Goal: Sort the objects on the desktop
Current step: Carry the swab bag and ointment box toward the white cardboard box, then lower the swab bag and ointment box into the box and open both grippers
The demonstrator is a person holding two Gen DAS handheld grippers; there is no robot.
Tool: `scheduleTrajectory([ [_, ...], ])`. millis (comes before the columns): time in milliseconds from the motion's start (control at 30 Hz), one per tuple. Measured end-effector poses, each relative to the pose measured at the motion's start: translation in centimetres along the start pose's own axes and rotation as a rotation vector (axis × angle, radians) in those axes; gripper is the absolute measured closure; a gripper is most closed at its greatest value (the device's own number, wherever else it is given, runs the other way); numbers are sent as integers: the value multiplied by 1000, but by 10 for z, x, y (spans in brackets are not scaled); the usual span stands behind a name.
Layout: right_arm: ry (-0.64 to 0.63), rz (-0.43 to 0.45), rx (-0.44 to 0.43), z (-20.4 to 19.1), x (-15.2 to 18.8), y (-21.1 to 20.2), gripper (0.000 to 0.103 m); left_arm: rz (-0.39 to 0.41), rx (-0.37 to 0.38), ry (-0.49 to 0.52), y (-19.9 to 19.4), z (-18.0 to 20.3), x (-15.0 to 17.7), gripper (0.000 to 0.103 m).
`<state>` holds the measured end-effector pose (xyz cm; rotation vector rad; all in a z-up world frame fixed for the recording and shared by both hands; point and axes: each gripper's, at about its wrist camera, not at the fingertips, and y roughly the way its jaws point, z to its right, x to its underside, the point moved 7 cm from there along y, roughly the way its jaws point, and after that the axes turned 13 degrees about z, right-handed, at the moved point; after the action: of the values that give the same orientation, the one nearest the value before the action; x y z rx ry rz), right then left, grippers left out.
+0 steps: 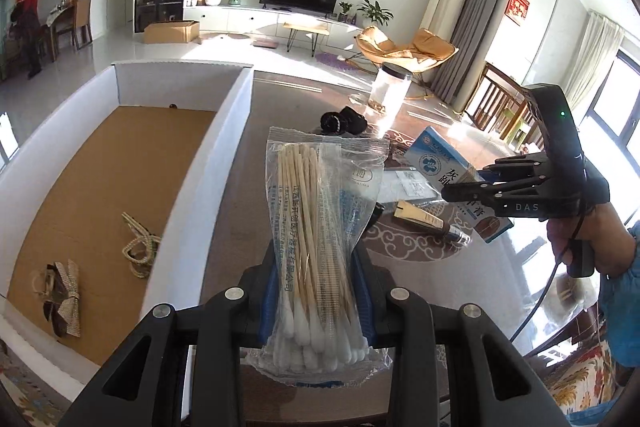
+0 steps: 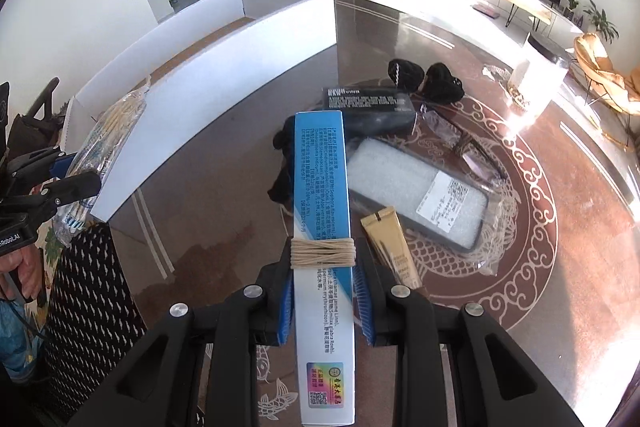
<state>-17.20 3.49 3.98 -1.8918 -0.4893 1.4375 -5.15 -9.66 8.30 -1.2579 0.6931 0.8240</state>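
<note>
My left gripper (image 1: 318, 267) is shut on a clear bag of cotton swabs (image 1: 312, 211), held upright above the table beside the white box (image 1: 236, 131). In the right wrist view the same bag (image 2: 108, 135) hangs in the left gripper (image 2: 84, 169) at the far left. My right gripper (image 2: 323, 259) is shut on a long blue and white carton (image 2: 320, 187) with string wound round it, lifted off the table. From the left wrist view that carton (image 1: 436, 159) shows in the right gripper (image 1: 464, 183) at the right.
On the patterned table lie a black carton (image 2: 372, 107), a bagged phone case (image 2: 416, 195), a gold tube (image 2: 392, 247), black bundles (image 2: 424, 75) and a clear jar (image 2: 536, 71). Two woven bows (image 1: 140, 247) lie in the box. A chair back (image 2: 88, 291) stands lower left.
</note>
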Motion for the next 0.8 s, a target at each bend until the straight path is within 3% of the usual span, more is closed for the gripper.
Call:
scheduleTrajectory([
  [233,-61,92,-82,-72,-120,26,76,16,-192,-108,-20,-126,-41,70],
  [400,-65,150,-198,-158,-187,65,76,-33,-303,-153,-11,-191,-30,70],
  [533,-116,132,-229,-219,-207,120,76,-106,-336,-193,14,-217,-9,70],
  [667,-176,78,-206,-256,-199,173,76,-176,-369,-170,30,-227,11,69],
  [733,-172,64,-207,-266,-193,190,73,-211,-386,-183,34,-231,18,61],
  [767,-164,53,-208,-270,-190,197,70,-223,-393,-187,36,-232,22,44],
  [800,-153,35,-212,-271,-186,203,46,-226,-400,-190,36,-232,23,33],
])
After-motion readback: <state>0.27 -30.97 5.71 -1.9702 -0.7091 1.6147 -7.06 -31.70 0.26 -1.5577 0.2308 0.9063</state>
